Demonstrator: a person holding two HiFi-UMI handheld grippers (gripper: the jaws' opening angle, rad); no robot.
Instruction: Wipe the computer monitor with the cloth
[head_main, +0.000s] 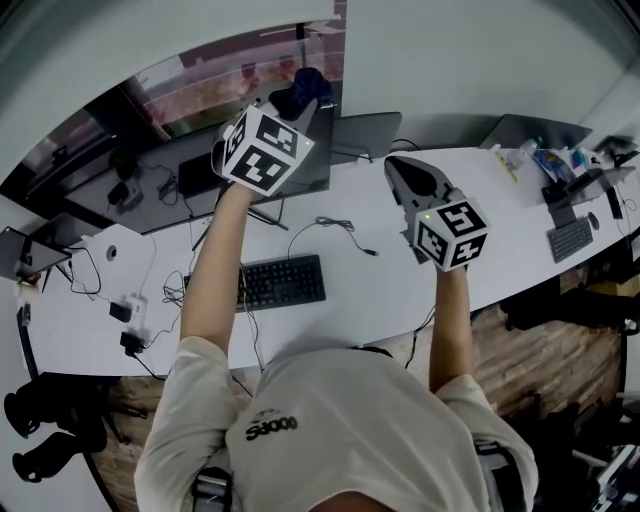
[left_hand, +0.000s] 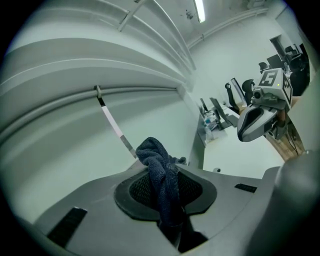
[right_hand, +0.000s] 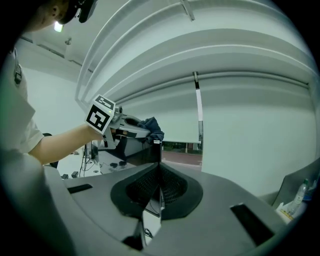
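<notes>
Blue cloth, head view: a dark blue cloth sits bunched in the tips of the left gripper. It is up by the top edge of the dark monitor.
Left arm, head view: it reaches far forward, over the black keyboard on the white desk.
Right gripper, head view: the right gripper hangs above the desk. It is to the right of the monitor and apart from it.
Cloth, left gripper view: the cloth stands up between the black fingers. They are squeezed tight on it.
Other gripper, left gripper view: the right gripper shows off to the right, over the desk.
Fingers, right gripper view: the fingers are pressed together. Only a thin slit shows low down, and nothing is between them.
Left gripper, right gripper view: the left gripper is far ahead and to the left, with the cloth at its tip.
Monitor, right gripper view: the monitor is just under the cloth. I cannot tell if the two touch.
</notes>
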